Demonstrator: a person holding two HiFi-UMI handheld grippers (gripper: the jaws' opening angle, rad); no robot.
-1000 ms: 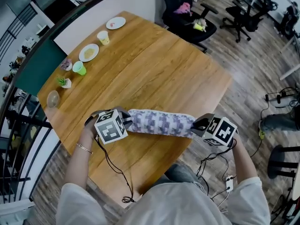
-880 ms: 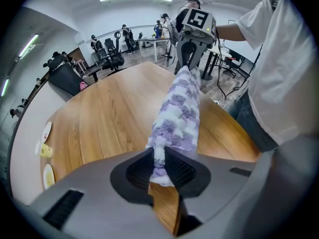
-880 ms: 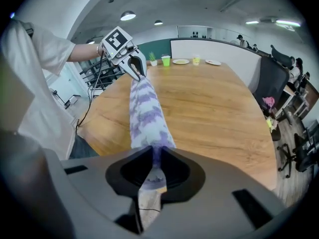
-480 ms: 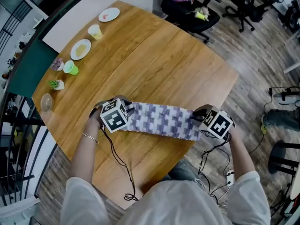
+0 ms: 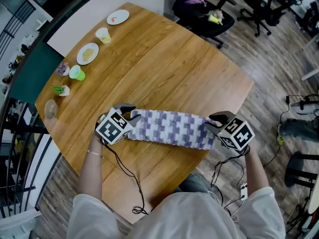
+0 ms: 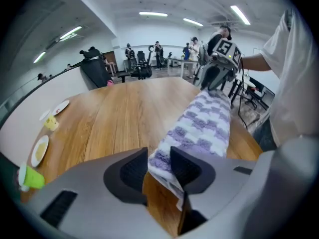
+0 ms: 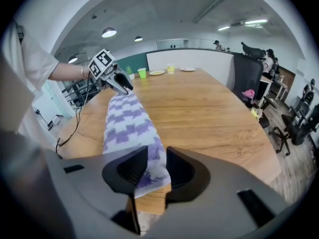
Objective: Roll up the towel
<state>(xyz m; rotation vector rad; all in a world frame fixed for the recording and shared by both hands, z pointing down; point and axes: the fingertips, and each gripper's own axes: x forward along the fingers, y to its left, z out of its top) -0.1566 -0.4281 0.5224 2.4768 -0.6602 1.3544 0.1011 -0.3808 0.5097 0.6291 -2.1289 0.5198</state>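
A purple-and-white checked towel point(image 5: 172, 128) lies in a long folded band near the front edge of the wooden table point(image 5: 164, 63). My left gripper point(image 5: 128, 117) is at its left end, and in the left gripper view the towel's end point(image 6: 204, 123) fills the gap between the jaws of that gripper point(image 6: 159, 166). My right gripper point(image 5: 215, 125) is at the other end, with the towel point(image 7: 127, 126) between its jaws point(image 7: 157, 171). Both pairs of jaws are opening, and the cloth still touches the pads.
Along the table's far left edge stand two plates point(image 5: 87, 54) point(image 5: 118, 17), a yellow cup point(image 5: 103, 35), a green cup point(image 5: 76, 72), a small plant point(image 5: 61, 89) and a glass bowl point(image 5: 50, 108). A black chair point(image 5: 199, 9) stands beyond the table. Cables hang from both grippers.
Both grippers came down and toward the near edge with the towel. The roll has spread into a flatter, wider band that now lies on the table.
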